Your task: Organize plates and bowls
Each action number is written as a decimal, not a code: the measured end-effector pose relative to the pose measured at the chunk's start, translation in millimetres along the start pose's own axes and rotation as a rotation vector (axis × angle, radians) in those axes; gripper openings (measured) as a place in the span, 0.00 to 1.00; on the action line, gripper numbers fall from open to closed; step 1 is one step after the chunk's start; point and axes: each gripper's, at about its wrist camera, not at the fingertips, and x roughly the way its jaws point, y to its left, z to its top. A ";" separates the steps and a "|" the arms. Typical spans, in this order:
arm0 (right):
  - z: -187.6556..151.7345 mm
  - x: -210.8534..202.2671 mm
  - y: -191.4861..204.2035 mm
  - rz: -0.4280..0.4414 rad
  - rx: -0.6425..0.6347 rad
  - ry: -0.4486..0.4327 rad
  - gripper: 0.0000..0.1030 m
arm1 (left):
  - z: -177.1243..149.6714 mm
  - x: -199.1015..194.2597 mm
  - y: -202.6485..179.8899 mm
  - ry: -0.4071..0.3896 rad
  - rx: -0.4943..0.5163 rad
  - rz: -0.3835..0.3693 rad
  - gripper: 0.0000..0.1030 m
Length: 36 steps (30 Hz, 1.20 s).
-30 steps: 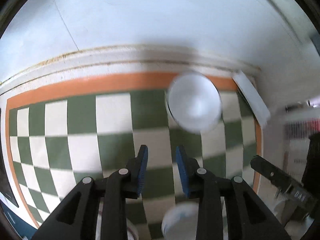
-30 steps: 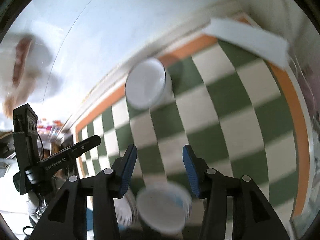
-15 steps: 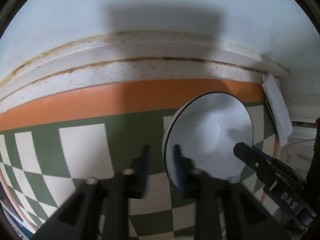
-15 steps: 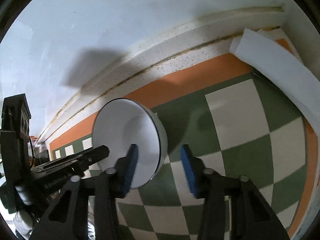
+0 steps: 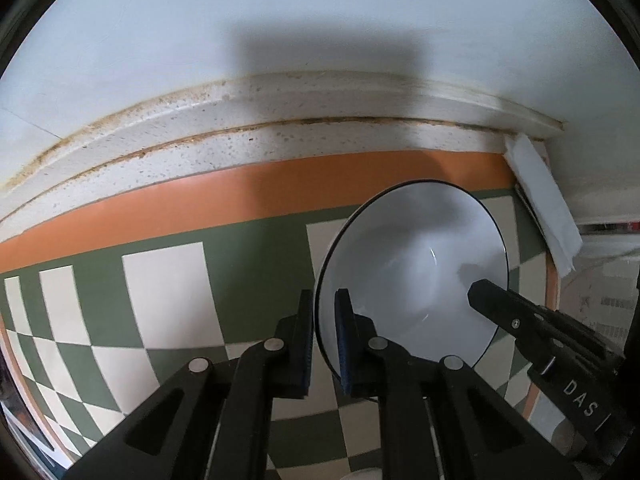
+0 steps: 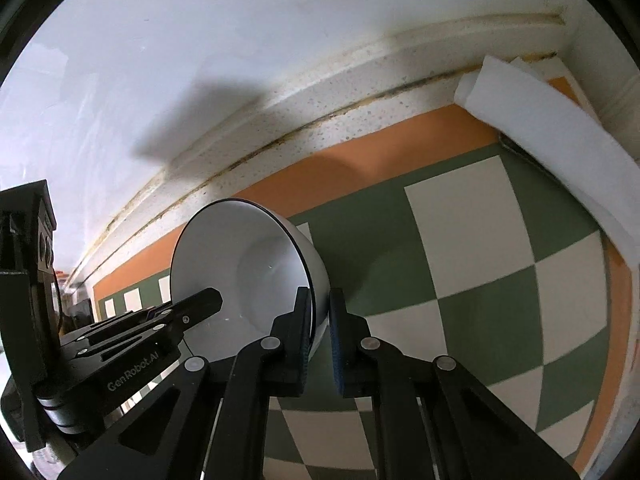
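Note:
A white bowl (image 5: 416, 264) with a thin dark rim sits on the green and cream checked mat near the orange border. My left gripper (image 5: 322, 340) is shut on the bowl's left rim, one pad outside and one inside. My right gripper (image 6: 319, 332) is shut on the bowl's (image 6: 240, 272) right rim in the same way. Each gripper shows in the other's view, the right one (image 5: 520, 328) and the left one (image 6: 168, 320). The bowl looks empty.
The checked mat (image 5: 168, 280) lies against a speckled white ledge (image 5: 280, 120) and a pale wall behind. A folded white cloth (image 6: 560, 148) lies at the mat's back right corner and also shows in the left wrist view (image 5: 544, 204).
Both grippers moved forward to the bowl and closed on its opposite rims. A second ago they were open and further back, with other white dishes below them.

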 end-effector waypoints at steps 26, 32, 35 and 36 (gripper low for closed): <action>-187.6 -151.7 12.2 0.018 -0.062 -0.140 0.10 | -179.8 -118.1 -30.9 -0.125 0.173 -0.049 0.08; -236.4 -156.7 7.6 0.015 -0.051 -0.126 0.10 | -215.9 -112.0 -28.7 -0.094 0.203 -0.045 0.08; -251.4 -150.2 2.9 0.014 -0.044 -0.109 0.10 | -226.7 -103.6 -27.4 -0.074 0.209 -0.045 0.08; -256.6 -146.3 0.1 0.016 -0.037 -0.099 0.10 | -229.8 -100.5 -27.2 -0.065 0.210 -0.044 0.08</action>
